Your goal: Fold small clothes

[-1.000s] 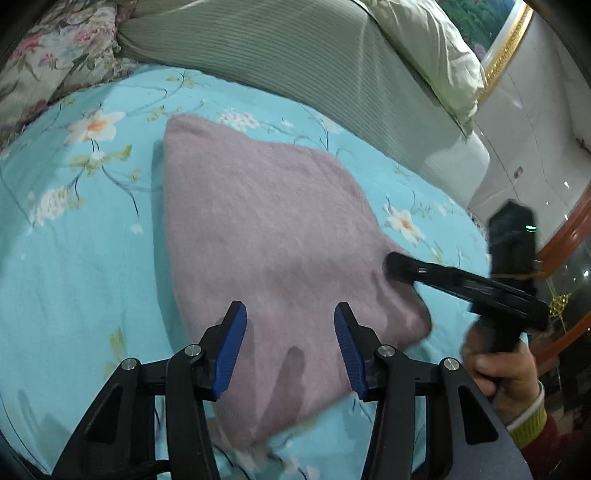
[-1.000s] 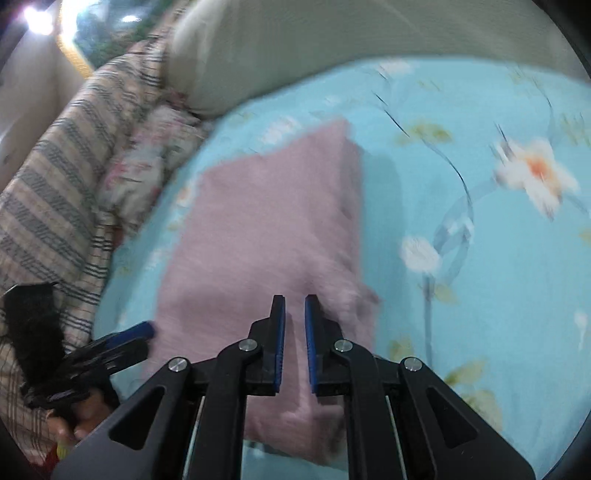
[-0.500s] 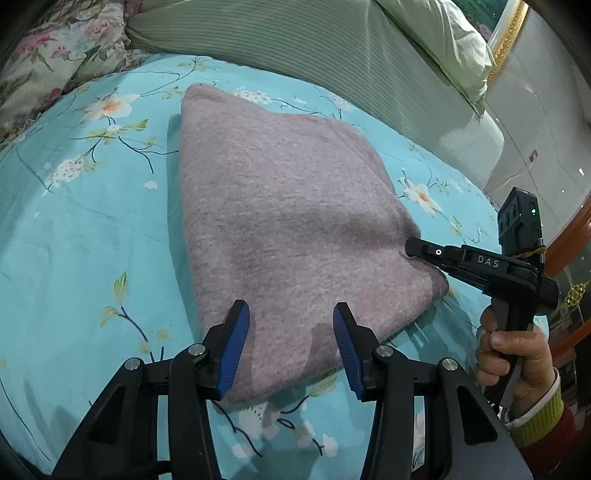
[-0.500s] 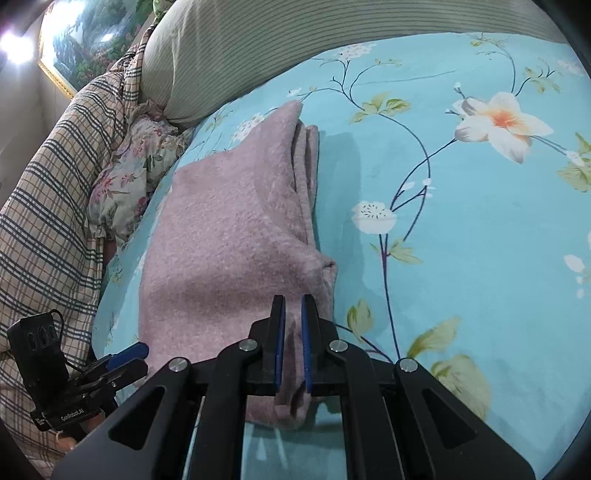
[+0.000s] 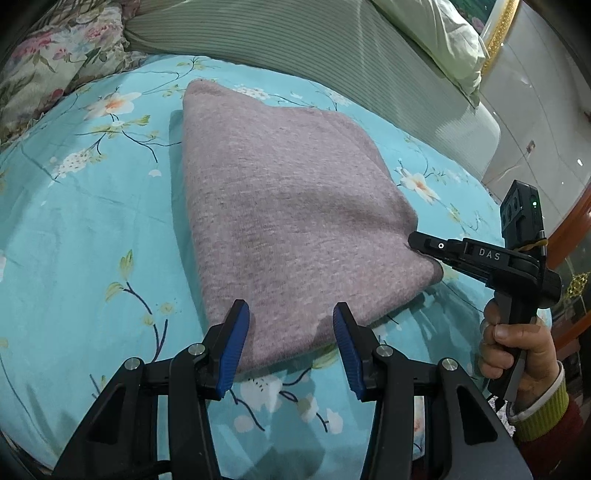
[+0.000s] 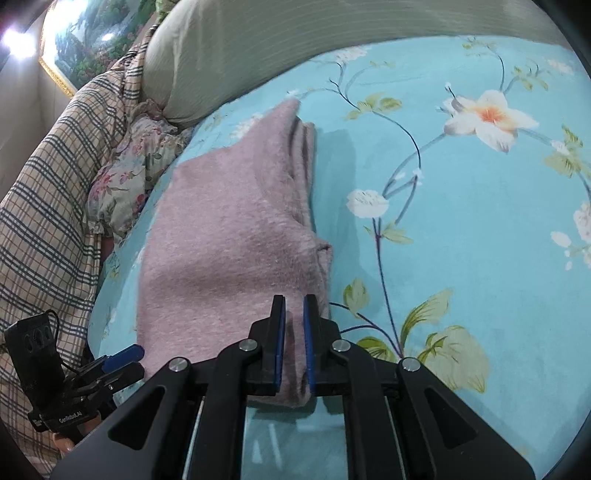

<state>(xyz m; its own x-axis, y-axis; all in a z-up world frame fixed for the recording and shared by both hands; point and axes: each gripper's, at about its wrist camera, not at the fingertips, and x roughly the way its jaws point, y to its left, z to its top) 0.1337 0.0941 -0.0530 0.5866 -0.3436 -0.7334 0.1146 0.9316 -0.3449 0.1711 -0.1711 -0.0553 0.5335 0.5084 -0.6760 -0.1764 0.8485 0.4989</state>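
Observation:
A folded pink knit garment [image 5: 288, 206] lies on the blue floral bedsheet [image 5: 92, 229]. My left gripper [image 5: 290, 317] stands open over the garment's near edge, its blue pads [image 5: 232, 343] on either side of the fabric without pressing on it. It also shows at the lower left of the right wrist view, as the left gripper [image 6: 122, 360] beside the garment's [image 6: 229, 240] near left corner. My right gripper [image 6: 293, 306] pinches the near right corner between its pads; its jaws are opening slightly. In the left wrist view the right gripper [image 5: 419, 243] touches that corner, held by a hand [image 5: 517, 343].
A ribbed green bolster [image 5: 332, 51] and a pale pillow [image 5: 436, 33] line the far side of the bed. A floral cushion [image 6: 133, 173] and a checked blanket [image 6: 48, 206] lie on the left. The bed's edge, a white wall and wooden furniture [image 5: 569, 229] are on the right.
The garment has settled flat on the sheet and the blur is gone. Both grippers have drawn back toward its near edge, which now lies between the left fingers. The right gripper stays on its corner.

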